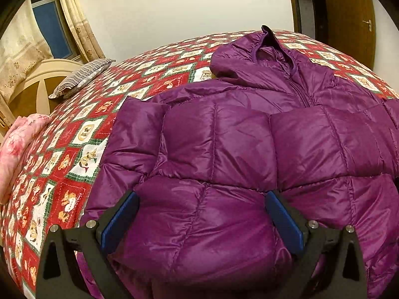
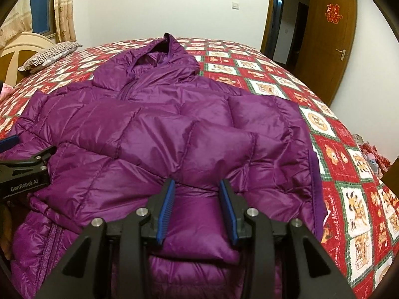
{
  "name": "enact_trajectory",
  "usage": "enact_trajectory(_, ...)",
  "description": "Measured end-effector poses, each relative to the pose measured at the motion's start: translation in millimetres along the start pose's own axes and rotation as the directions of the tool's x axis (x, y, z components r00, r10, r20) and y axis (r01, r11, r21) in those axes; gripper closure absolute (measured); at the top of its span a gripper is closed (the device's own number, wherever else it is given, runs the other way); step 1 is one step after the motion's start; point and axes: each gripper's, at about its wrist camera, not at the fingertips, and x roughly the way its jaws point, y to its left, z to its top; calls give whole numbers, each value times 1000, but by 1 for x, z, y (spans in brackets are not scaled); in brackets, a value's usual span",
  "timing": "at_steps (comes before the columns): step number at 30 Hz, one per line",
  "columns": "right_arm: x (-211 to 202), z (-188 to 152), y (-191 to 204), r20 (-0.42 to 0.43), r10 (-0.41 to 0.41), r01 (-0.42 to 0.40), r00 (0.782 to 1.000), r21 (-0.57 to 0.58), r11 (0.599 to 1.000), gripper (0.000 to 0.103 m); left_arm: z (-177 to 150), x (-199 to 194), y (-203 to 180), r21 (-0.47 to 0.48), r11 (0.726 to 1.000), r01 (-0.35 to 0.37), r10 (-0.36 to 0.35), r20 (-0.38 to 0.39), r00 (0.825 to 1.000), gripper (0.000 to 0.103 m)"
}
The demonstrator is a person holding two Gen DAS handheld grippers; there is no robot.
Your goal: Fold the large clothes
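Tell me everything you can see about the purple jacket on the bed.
The purple jacket is a shiny quilted puffer with a hood and front zipper. It lies face up on the patterned bedspread, hood at the far end, sleeves folded across its front. The right gripper pinches a padded fold; the left gripper straddles another, jaws wide.

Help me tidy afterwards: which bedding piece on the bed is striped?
The pillow near the headboard, grey-striped; the other piece, the bunched quilt, is pink and floral.

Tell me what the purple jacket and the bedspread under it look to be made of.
Purple jacket: probably thin nylon or polyester shell with puffy fill; glossy sheen, stitched swollen panels. Bedspread: likely printed woven or quilted cloth, matte; red, green and white patchwork pattern, no shine.
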Motion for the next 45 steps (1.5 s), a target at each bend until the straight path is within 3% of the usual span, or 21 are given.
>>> enact_trajectory(15,0,-1,0,0,5,-5,1000,3,1000,62,11,-11,12,-3,1000,-5,5,-9,1000,1)
enact_trajectory(20,-8,3,-3,-1,25,-25,1000,3,1000,60,43,-32,43,-45,999,11,-8,70,998,1)
enact_trajectory(22,-24,9,-13,57,54,-57,997,44,997,60,59,-28,55,-55,998,-7,12,90,996,1)
enact_trajectory(25,-38,34,-33,140,13,-27,990,99,995,52,80,6,74,-69,993,-99,104,60,993,1)
enact_trajectory(28,-15,61,-51,113,-40,26,993,119,993,51,86,44,85,-77,986,-148,146,-31,989,1)
enact_trajectory(31,30,69,-70,1,-61,60,998,133,989,51,79,70,83,-72,988,-139,132,-94,987,1)
enact_trajectory(34,55,56,-75,-66,-31,39,997,128,991,51,66,73,72,-64,986,-154,150,-64,987,1)
enact_trajectory(39,57,48,-80,-52,-10,18,999,154,988,51,60,73,70,-89,984,-156,153,-39,987,1)
enact_trajectory(44,54,50,-74,-72,-18,27,997,129,991,50,76,64,77,-77,986,-148,140,-93,986,1)
enact_trajectory(45,52,55,-75,-101,4,8,995,118,993,49,86,52,82,-89,989,-115,109,-65,992,1)
